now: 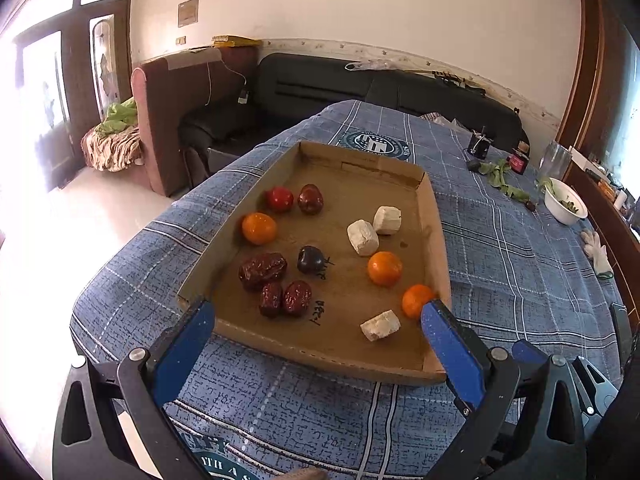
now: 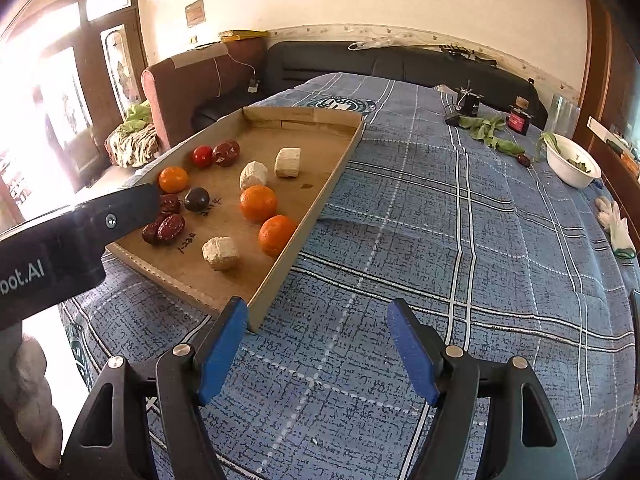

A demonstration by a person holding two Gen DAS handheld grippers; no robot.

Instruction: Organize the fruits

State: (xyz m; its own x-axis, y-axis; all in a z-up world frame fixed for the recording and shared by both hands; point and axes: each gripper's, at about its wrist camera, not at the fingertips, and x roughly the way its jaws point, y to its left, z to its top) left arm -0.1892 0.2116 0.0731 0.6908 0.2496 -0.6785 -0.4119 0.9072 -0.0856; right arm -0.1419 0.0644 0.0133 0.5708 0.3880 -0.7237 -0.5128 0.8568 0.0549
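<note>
A shallow cardboard tray (image 1: 436,216) (image 2: 280,276) lies on the blue checked tablecloth. It holds three oranges (image 1: 385,268) (image 2: 258,203), a red round fruit (image 1: 280,199) (image 2: 202,156), a dark plum-like fruit (image 1: 311,259) (image 2: 196,199), several wrinkled red dates (image 1: 262,271) (image 2: 171,227) and three white chunks (image 1: 362,237) (image 2: 221,253). My left gripper (image 1: 318,312) stands open over the tray's near edge, empty; its black body (image 2: 80,232) hides part of the dates in the right wrist view. My right gripper (image 2: 317,306) is open and empty above the cloth, just right of the tray's near corner.
A white bowl (image 1: 565,200) (image 2: 573,160) with greens stands at the far right. Loose green leaves (image 2: 488,132), a red-labelled bottle (image 2: 519,120) and a white glove (image 2: 618,224) lie nearby. The table edge drops off left of the tray, with an armchair (image 1: 168,120) and a dark sofa (image 1: 320,80) beyond.
</note>
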